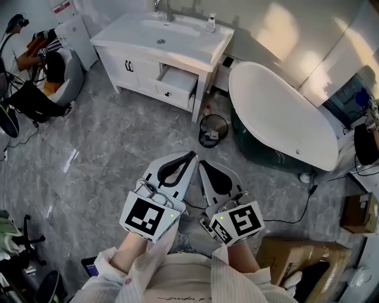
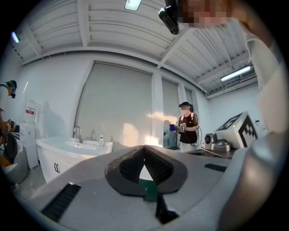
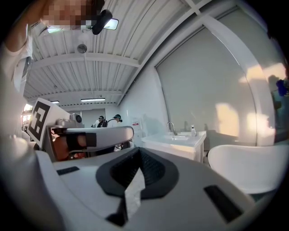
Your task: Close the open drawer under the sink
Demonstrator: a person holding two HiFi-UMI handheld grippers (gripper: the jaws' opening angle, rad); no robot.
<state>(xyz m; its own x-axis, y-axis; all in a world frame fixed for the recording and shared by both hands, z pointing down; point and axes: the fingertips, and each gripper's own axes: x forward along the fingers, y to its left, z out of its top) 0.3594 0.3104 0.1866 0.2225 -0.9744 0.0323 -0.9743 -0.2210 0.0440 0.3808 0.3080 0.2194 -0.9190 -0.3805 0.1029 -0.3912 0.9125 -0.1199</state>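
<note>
I hold both tools low in front of my body, well apart from the vanity. The left tool [image 1: 190, 156] has its jaws pressed together with nothing between them. The right tool [image 1: 201, 164] is the same, tips meeting and empty. They sit side by side above the grey marbled floor [image 1: 112, 142], tips pointing toward the vanity.

The drawer [image 1: 179, 79] stands pulled out of the white cabinet [image 1: 133, 68] on its right-hand side. It sits under the counter [image 1: 195, 47] that carries the sink [image 1: 160, 29]. A faucet [image 1: 165, 8] rises at the back of the basin, and a small bottle [image 1: 211, 23] stands on the counter's right end.

Just right of the cabinet, a dark round waste bin [image 1: 212, 130] sits on the floor. Beyond it a white bathtub [image 1: 278, 112] lies along the wall. A cardboard box [image 1: 302, 257] rests on the floor at my right. At far left I see a seated person [image 1: 35, 53]. In the left gripper view a standing person [image 2: 187, 128] is at the far side of the room, under a ribbed white ceiling [image 2: 113, 22].
</note>
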